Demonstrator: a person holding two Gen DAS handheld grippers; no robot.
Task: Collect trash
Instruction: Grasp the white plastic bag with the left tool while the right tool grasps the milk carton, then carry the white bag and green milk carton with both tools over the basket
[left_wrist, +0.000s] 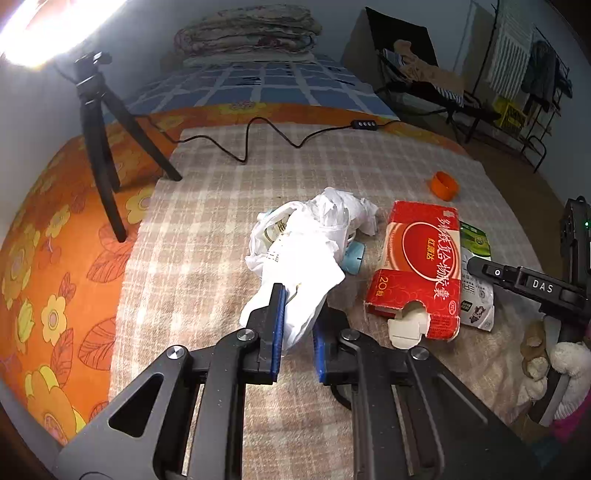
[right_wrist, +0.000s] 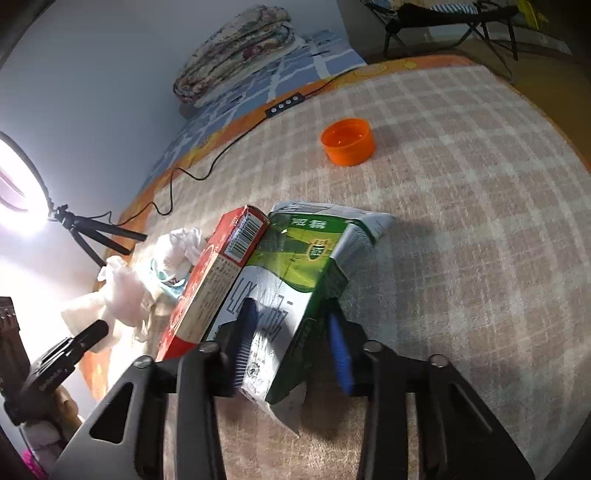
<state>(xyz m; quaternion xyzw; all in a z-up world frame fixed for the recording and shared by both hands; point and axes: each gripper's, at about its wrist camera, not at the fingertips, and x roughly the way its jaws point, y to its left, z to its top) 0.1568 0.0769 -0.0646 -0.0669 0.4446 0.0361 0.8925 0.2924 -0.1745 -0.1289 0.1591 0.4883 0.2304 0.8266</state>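
My left gripper (left_wrist: 298, 325) is shut on the edge of a white plastic trash bag (left_wrist: 295, 266) that lies on the plaid blanket with crumpled white paper (left_wrist: 343, 210) at its mouth. A red carton (left_wrist: 417, 269) lies to its right, with a flattened green and white milk carton (left_wrist: 476, 280) beside it. My right gripper (right_wrist: 291, 343) has its blue pads on both sides of the milk carton (right_wrist: 295, 280), which leans against the red carton (right_wrist: 218, 284). An orange cap (right_wrist: 347, 140) lies farther back on the blanket.
A black tripod (left_wrist: 107, 155) with a bright ring light stands at the left on the orange flowered sheet, its cable (left_wrist: 258, 140) running across the blanket. Folded quilts (left_wrist: 247, 33) sit at the bed head. A plush toy (left_wrist: 554, 365) lies at the right edge.
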